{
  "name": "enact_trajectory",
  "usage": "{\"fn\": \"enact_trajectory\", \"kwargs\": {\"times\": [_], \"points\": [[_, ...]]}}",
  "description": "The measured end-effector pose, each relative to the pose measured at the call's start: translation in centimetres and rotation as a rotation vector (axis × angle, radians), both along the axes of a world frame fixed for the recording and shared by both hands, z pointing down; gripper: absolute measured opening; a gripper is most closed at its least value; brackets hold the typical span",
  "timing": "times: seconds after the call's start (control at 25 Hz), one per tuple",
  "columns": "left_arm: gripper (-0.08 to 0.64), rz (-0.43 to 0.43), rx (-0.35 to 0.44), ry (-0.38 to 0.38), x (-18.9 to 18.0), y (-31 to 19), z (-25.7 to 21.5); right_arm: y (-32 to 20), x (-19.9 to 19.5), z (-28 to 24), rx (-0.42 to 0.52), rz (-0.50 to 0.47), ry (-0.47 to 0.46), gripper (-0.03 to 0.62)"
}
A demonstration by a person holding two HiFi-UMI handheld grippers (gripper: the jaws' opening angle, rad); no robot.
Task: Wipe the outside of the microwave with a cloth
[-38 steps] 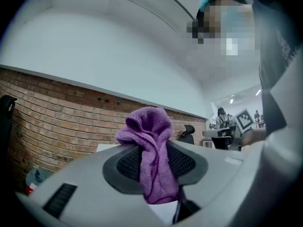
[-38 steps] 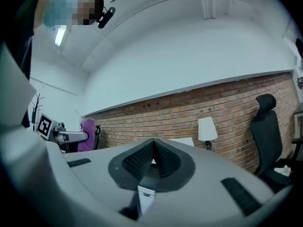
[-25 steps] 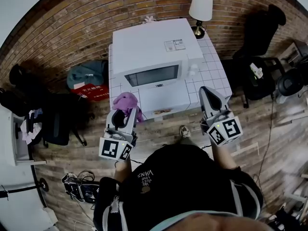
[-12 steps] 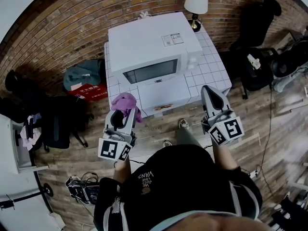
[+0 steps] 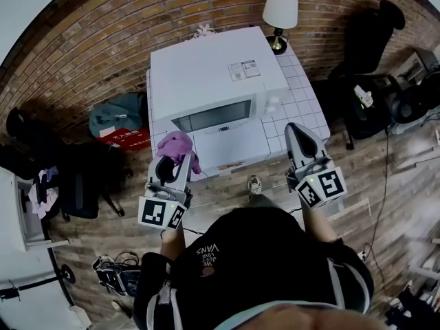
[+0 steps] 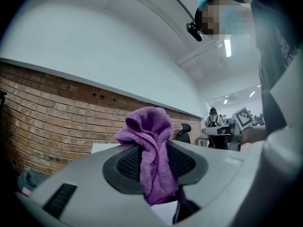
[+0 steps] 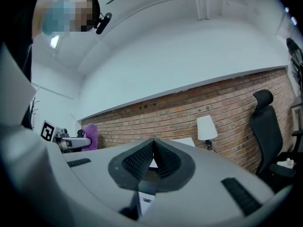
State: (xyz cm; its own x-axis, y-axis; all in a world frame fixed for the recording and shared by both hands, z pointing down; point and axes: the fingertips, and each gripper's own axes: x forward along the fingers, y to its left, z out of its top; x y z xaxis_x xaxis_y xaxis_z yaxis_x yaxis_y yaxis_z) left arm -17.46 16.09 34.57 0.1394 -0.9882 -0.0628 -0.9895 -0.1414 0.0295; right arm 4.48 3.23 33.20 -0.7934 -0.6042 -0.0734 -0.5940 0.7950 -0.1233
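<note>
1. Left hand-held gripper, lower left of centre: jaws clamped on purple cloth, which bunches above the tips.
2. White microwave, upper centre, on white tiled table. The cloth is near its lower left corner; contact unclear.
3. Right hand-held gripper, right of centre: jaws together, empty.
</note>
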Motion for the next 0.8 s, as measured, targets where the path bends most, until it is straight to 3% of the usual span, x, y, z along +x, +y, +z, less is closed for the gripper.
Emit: {"fn": "enact_trajectory", "kwargs": {"times": [0.32,0.48,0.8], "points": [[0.143,-0.007,0.015,-0.019,-0.8,-5.0,-1.6,-5.2,-1.4,-0.3,0.007,-0.049,0.003,-0.003],[0.143,0.035,0.012,-0.073,-0.6,-7.4,-3.5,-7.8,-2.1,-0.5,0.009,-0.085,0.002,-0.003],[0.143,0.054,-0.066,-0.175,-1.5,-12.0,-5.1,-11.2,-3.0,0.2,0.014,-0.177,0.015,-0.002]]}}
